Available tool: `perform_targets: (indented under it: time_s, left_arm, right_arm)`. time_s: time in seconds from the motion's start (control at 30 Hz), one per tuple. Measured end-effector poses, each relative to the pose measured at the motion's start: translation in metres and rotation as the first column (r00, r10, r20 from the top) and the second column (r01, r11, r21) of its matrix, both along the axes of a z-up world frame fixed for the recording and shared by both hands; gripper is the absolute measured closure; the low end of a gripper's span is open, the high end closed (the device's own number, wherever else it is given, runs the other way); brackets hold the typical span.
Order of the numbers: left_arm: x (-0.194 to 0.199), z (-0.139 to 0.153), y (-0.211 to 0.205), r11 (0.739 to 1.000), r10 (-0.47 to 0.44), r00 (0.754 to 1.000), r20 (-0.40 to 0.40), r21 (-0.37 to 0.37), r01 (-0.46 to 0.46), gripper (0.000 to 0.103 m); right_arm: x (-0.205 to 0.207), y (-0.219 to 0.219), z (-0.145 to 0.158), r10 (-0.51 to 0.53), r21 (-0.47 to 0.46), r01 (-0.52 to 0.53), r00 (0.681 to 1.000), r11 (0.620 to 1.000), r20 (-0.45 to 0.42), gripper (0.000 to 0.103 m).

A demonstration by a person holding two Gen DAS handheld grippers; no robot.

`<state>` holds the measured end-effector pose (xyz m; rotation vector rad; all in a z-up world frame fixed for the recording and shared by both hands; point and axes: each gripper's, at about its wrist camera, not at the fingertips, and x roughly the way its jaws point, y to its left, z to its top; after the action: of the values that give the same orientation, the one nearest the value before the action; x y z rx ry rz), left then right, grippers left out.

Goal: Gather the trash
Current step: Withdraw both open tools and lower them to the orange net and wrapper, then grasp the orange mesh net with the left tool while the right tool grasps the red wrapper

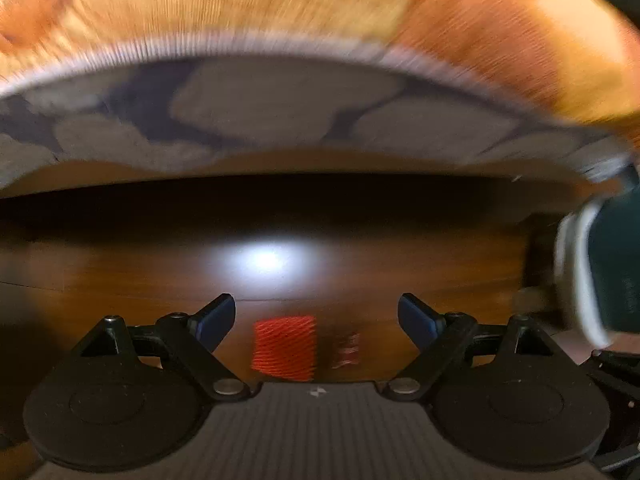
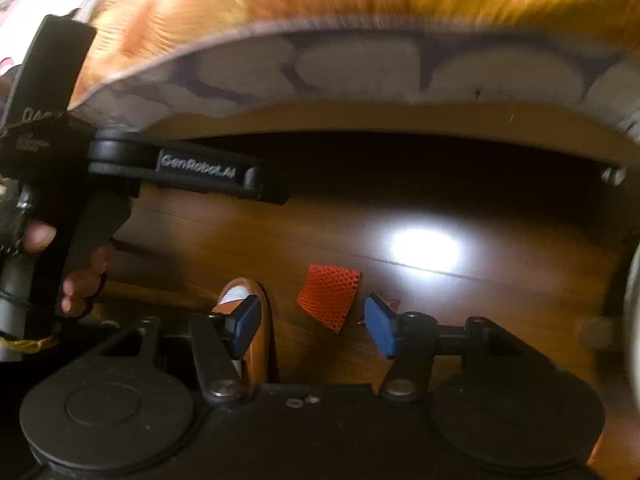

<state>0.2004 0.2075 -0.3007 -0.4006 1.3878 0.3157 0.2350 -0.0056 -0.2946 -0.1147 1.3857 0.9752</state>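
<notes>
A scrap of red mesh (image 1: 284, 346) lies flat on the dark wooden floor (image 1: 120, 280), with a smaller red scrap (image 1: 346, 350) just right of it. My left gripper (image 1: 316, 316) points down over the mesh, its blue pads wide apart and nothing between them. In the right wrist view the same mesh (image 2: 330, 294) lies just beyond my right gripper (image 2: 312, 326), which is open and empty. The small scrap (image 2: 394, 303) peeks out by its right pad. Both views are motion-blurred.
A patterned grey cloth edge (image 1: 280, 104) under an orange blanket (image 1: 240, 0) overhangs the floor, with dark space beneath. A teal and white thing (image 1: 600, 272) stands at the right. An orange-brown shoe-like thing (image 2: 264, 344) sits behind my right gripper's left finger. A hand holds the other device's black housing (image 2: 200, 170).
</notes>
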Motion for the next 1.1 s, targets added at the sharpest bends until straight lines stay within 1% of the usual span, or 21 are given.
perform_targets:
  time_s: [0.1, 0.13, 0.2, 0.3, 0.37, 0.47, 0.6, 0.7, 0.77, 0.87, 1.03, 1.1]
  left_arm:
    - [0.002, -0.039, 0.013, 0.998, 0.013, 0.996, -0.086, -0.056, -0.018, 0.014]
    - [0.004, -0.051, 0.013, 0.998, -0.004, 0.994, -0.106, -0.056, -0.002, 0.014]
    - [0.009, -0.074, 0.01, 0.997, -0.073, 0.987, -0.14, -0.031, 0.07, 0.014]
    - [0.011, -0.109, 0.004, 0.982, -0.182, 0.965, -0.19, 0.003, 0.187, 0.014]
    - [0.009, -0.134, 0.007, 0.976, -0.212, 0.95, -0.231, -0.008, 0.215, 0.014]
    - [0.011, -0.167, 0.009, 0.979, -0.202, 0.937, -0.286, -0.032, 0.202, 0.014]
    - [0.009, -0.203, 0.016, 0.988, -0.151, 0.934, -0.325, -0.075, 0.133, 0.014]
    - [0.0, -0.229, 0.017, 0.99, -0.127, 0.923, -0.364, -0.101, 0.096, 0.014]
    - [-0.005, -0.242, 0.013, 0.99, -0.123, 0.914, -0.387, -0.117, 0.084, 0.014]
    - [-0.012, -0.257, 0.011, 0.988, -0.109, 0.907, -0.406, -0.141, 0.056, 0.014]
    - [-0.019, -0.272, 0.005, 0.987, -0.096, 0.906, -0.413, -0.159, 0.032, 0.014]
    - [-0.017, -0.272, 0.007, 0.987, -0.08, 0.91, -0.408, -0.161, 0.015, 0.015]
  right_arm:
    - [0.002, 0.015, -0.036, -0.031, -0.041, 0.029, 0.998, 0.999, -0.051, 0.045]
    - [0.002, 0.019, -0.049, -0.037, -0.061, 0.033, 0.997, 0.998, -0.065, 0.045]
    - [0.001, 0.028, -0.074, -0.043, -0.105, 0.033, 0.995, 0.994, -0.085, 0.045]
    - [0.0, 0.035, -0.107, -0.053, -0.155, 0.034, 0.991, 0.987, -0.123, 0.045]
    - [-0.002, 0.039, -0.128, -0.056, -0.181, 0.029, 0.988, 0.983, -0.144, 0.045]
    - [-0.002, 0.044, -0.153, -0.051, -0.21, 0.016, 0.986, 0.978, -0.162, 0.045]
    - [-0.001, 0.054, -0.181, -0.043, -0.238, -0.001, 0.983, 0.971, -0.18, 0.045]
    - [0.002, 0.062, -0.199, -0.061, -0.268, 0.01, 0.981, 0.963, -0.186, 0.045]
    - [0.005, 0.068, -0.212, -0.07, -0.28, 0.013, 0.979, 0.96, -0.194, 0.045]
    - [0.003, 0.074, -0.228, -0.057, -0.302, -0.007, 0.978, 0.953, -0.2, 0.045]
    - [0.001, 0.081, -0.242, -0.054, -0.332, -0.015, 0.979, 0.943, -0.196, 0.046]
    - [0.001, 0.083, -0.245, -0.049, -0.338, -0.018, 0.981, 0.941, -0.188, 0.046]
